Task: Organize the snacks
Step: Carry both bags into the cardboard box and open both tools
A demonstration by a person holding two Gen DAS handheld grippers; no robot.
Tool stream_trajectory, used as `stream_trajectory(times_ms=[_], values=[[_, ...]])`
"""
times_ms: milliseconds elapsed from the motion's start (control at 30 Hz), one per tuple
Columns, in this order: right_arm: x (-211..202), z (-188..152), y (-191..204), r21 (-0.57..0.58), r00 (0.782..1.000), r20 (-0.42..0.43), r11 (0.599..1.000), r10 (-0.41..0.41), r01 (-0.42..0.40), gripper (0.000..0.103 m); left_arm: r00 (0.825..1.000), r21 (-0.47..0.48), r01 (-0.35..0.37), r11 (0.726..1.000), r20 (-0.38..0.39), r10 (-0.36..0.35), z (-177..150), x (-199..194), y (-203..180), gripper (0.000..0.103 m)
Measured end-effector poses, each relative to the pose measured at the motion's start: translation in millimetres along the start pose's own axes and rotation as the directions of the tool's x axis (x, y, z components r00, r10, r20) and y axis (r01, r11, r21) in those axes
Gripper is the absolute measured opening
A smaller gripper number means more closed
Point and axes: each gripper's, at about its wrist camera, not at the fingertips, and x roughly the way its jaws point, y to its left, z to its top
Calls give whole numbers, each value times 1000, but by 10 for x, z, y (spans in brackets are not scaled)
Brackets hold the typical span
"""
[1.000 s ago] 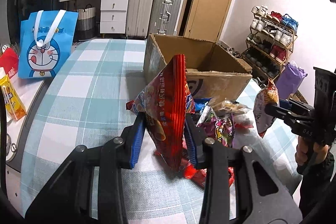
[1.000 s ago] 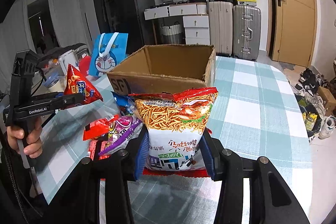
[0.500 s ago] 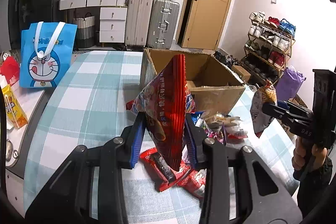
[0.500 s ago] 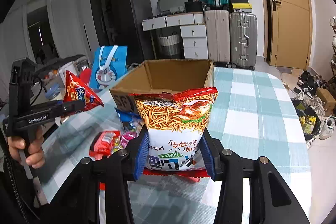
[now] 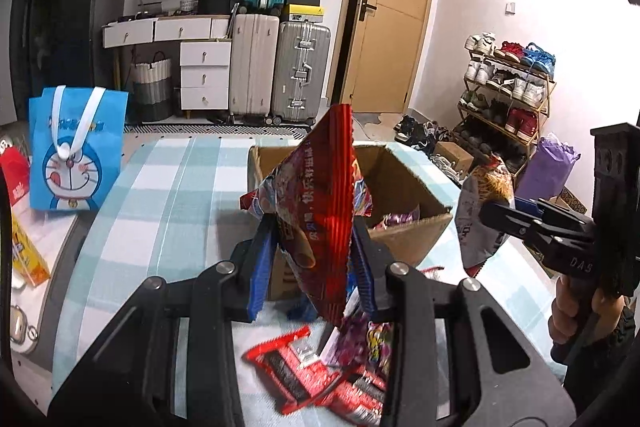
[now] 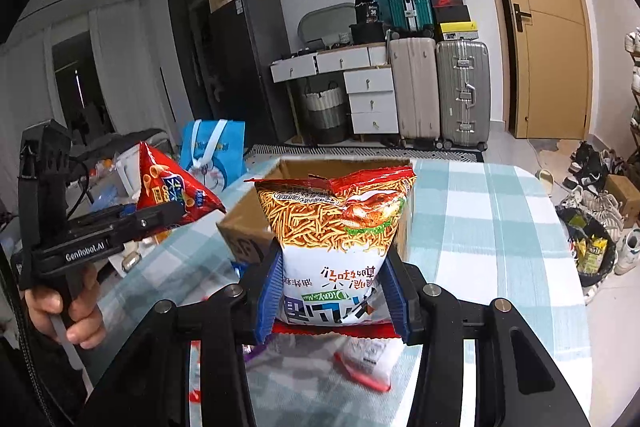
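Two bags are up off the table: my left gripper (image 5: 312,259) clamps the red bag (image 5: 320,211), my right gripper (image 6: 334,287) the noodle bag (image 6: 336,227). Both hang before the box (image 5: 404,183) at twelve o'clock. Next I judge: carry them over its rim, then release.

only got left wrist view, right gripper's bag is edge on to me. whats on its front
Observer: In the right wrist view, the noodle bag shows thin fried sticks and a roast chicken picture; its lettering reads upside down.
Operator: grip square?
Observer: Yes. The right gripper has its blue pads on both side edges of the bag's white lower half.
Operator: anything under it
Observer: A white and red packet lies on the table just below the bag.
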Motion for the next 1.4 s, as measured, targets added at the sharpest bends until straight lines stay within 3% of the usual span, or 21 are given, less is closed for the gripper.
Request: stream_trajectory(times_ms=[300,733,1400], values=[[134,261,-27,20,1000,18,1000,10,-11,46,1000,8,-11,1000,15,11,214,176,-87,33],[508,510,-90,59,999,38,998,25,-27,46,999,2,-52,999,-14,52,348,773,-95,33],[1215,505,-155,36,998,-55,999,-7,9,46,992,59,-89,994,-82,93,227,1512,-104,33]])
